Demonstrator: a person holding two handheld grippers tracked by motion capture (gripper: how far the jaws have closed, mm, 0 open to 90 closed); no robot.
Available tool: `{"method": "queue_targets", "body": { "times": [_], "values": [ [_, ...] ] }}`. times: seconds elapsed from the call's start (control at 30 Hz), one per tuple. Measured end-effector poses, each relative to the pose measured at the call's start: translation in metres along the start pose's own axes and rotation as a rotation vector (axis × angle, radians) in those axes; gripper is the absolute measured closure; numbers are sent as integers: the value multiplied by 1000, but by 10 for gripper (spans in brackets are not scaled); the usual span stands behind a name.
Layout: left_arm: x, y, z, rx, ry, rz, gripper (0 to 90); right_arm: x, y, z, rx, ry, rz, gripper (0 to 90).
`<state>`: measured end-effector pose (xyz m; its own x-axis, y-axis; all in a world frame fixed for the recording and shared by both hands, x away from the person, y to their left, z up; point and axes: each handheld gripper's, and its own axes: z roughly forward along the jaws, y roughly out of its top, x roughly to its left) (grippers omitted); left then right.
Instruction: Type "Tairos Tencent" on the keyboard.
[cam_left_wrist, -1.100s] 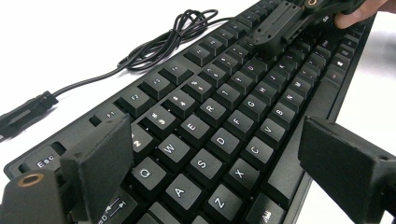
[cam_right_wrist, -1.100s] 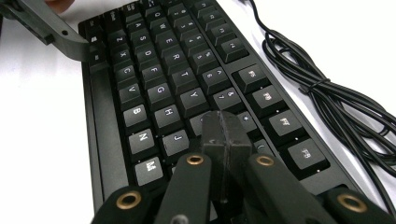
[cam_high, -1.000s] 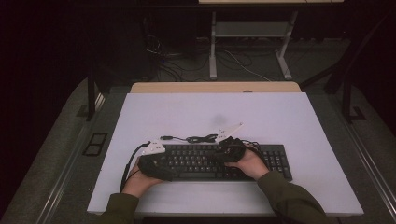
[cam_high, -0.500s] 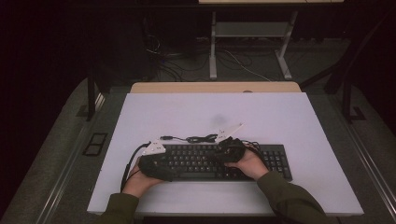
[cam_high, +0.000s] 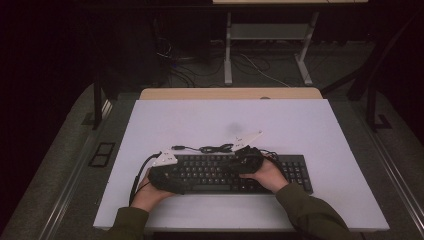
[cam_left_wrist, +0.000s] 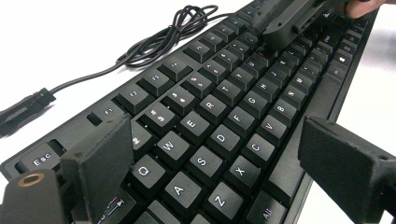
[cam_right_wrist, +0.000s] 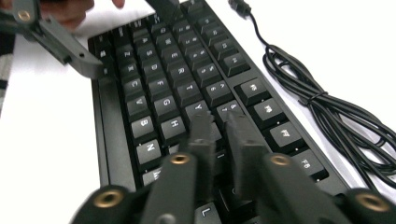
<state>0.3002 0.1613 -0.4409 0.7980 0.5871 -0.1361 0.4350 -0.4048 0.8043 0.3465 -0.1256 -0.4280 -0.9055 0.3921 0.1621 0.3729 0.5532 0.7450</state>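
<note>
**2 Grippers on 1 Keyboard: Left Straddles the Width, Right Poised over the Middle Keys**

1 black keyboard (cam_high: 235, 172) lies flat on the white table (cam_high: 300, 125), near the person's edge, with its long axis running left to right across the high view. Its coiled cable (cam_high: 215, 148) lies on the table just behind the back edge.

The left gripper (cam_high: 162, 172) sits at the keyboard's left end. Its jaws stand wide apart across the short axis: 1 pad (cam_left_wrist: 100, 163) is by the back edge near the Esc key, the other pad (cam_left_wrist: 343, 163) by the front edge. The left gripper view does not settle whether the pads press on the edges.

The right gripper (cam_right_wrist: 219, 135) is over the middle of the key field, jaws pointing down at the Y and H keys. The jaws have just been opening from fully closed and now stand a narrow gap apart, with nothing held between them.

The keyboard is a full-size unit with matte black keycaps, white legends and a number block at the right end. It appears rigid and low.

Judgement: the left gripper steadies the body while the right, nearer the centre keys, works on a single key.
</note>
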Motion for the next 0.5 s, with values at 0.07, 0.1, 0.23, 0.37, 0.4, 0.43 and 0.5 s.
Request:
{"method": "queue_targets", "body": {
  "times": [0.07,0.1,0.23,0.37,0.4,0.43,0.5],
  "values": [
    [0,0,0,-2,-1,1,100,-2,0,-2,-16,5,7,720],
    [0,0,0,-4,1,-3,103,-2,0,-2,-22,7,13,684],
    [0,1,-1,-6,-2,0,116,-4,-1,-7,-53,14,36,536],
    [-1,1,-1,-9,-1,6,132,-6,-2,-10,-85,21,49,404],
    [-1,1,-1,-11,-1,8,133,-7,-2,-10,-92,21,53,367],
    [-1,2,-1,-13,-1,7,133,-7,-2,-11,-98,23,59,340],
    [-2,2,-1,-15,-1,3,134,-9,-2,-12,-110,16,67,290]
  ]
}}
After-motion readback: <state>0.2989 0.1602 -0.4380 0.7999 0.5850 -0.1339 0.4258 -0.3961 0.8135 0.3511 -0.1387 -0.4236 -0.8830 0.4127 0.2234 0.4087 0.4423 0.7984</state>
